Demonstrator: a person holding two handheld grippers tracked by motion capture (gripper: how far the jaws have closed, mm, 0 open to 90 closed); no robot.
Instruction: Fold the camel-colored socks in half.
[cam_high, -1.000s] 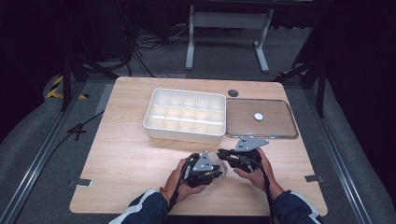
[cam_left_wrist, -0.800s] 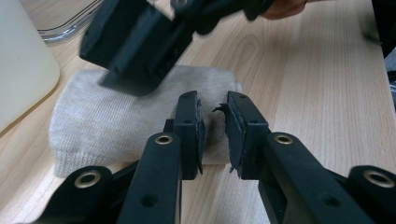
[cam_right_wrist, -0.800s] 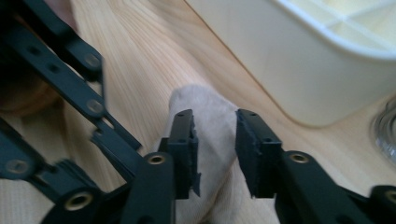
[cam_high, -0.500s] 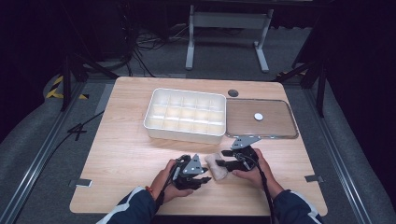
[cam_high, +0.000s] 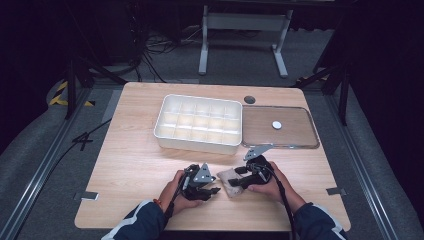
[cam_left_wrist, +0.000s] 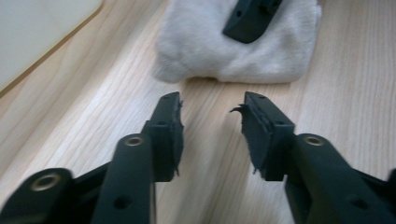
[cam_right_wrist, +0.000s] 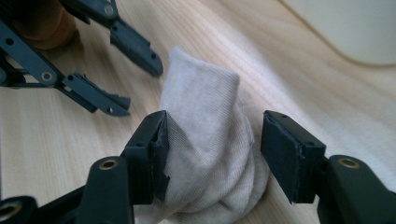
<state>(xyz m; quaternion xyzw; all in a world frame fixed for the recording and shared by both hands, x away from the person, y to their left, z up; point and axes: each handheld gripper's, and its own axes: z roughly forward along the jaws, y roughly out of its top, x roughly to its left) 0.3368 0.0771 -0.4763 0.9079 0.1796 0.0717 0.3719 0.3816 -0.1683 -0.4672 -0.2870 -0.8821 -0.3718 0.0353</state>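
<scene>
Since the earlier frames, both tongs have drawn apart from each other and a small white sock has come to lie on the tabletop between them; both pairs of jaws have just been opening.

From the high view we see the left tongs (cam_high: 214, 190) at about seven o'clock of the sock (cam_high: 226, 181), just beside it, and the right tongs (cam_high: 239, 181) over the sock's right end, each in a hand at the near edge of the tabletop (cam_high: 130, 155). A white divided tray (cam_high: 199, 124) stands at twelve o'clock of the hands, with a clear lid (cam_high: 280, 127) lying flat at its three o'clock.

From the left gripper view we find the left tongs (cam_left_wrist: 212, 126) partly open with bare wood between the jaws; the sock (cam_left_wrist: 210, 51) lies at twelve o'clock, just clear of the tips, and a dark jaw tip of the other tongs rests over its top.

From the right gripper view, the right tongs (cam_right_wrist: 212, 144) stand open around the sock (cam_right_wrist: 210, 154): the left pad touches the cloth, the right pad stands off it. The left tongs (cam_right_wrist: 116, 60) show at ten o'clock, jaws apart.
</scene>
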